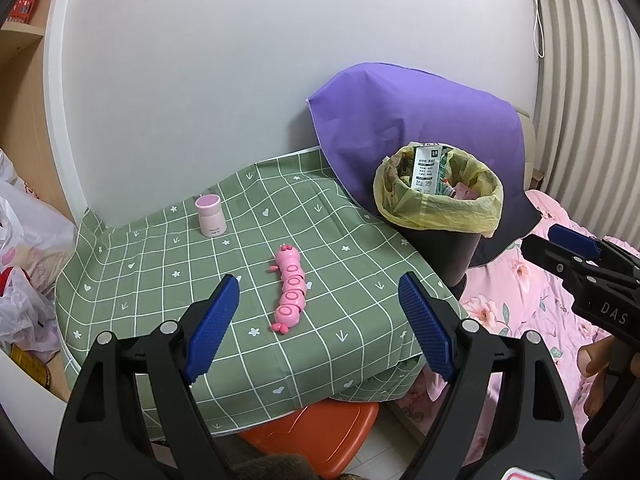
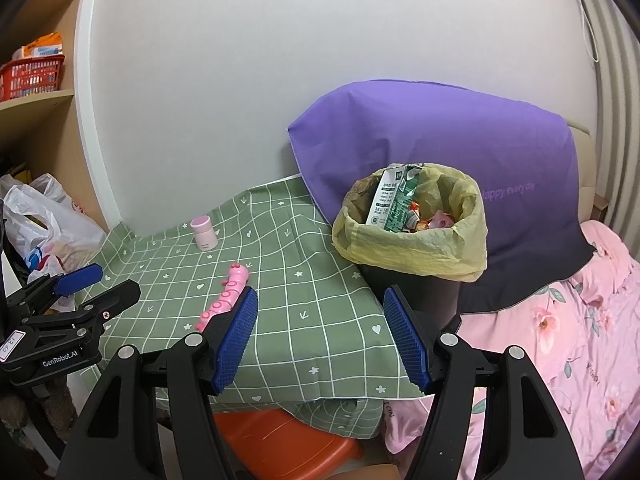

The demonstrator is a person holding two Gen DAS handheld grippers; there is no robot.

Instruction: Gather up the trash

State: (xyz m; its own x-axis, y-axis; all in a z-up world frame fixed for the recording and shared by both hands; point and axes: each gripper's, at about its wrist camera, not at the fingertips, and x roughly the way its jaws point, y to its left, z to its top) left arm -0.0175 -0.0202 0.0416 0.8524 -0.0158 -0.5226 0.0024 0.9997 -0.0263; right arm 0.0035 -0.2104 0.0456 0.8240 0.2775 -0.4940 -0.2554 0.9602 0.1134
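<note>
A black trash bin (image 1: pixel 438 250) (image 2: pixel 412 288) with a yellow liner stands at the right of the green checked tablecloth (image 1: pixel 168 280) (image 2: pixel 312 312). A crushed milk carton (image 1: pixel 427 170) (image 2: pixel 394 200) and wrappers stick out of it. A pink caterpillar toy (image 1: pixel 291 288) (image 2: pixel 228 294) lies mid-cloth. A small pink jar (image 1: pixel 211 216) (image 2: pixel 204 233) stands at the back left. My left gripper (image 1: pixel 320 328) is open and empty, above the cloth's front edge, around the toy's near end in view. My right gripper (image 2: pixel 320 340) is open and empty, near the front edge below the bin.
A purple cloth (image 1: pixel 420 120) (image 2: pixel 460 152) leans on the wall behind the bin. A pink floral bedspread (image 2: pixel 560 340) lies to the right. An orange stool (image 1: pixel 316 436) sits under the table. Plastic bags (image 1: pixel 24 248) and shelves are at the left.
</note>
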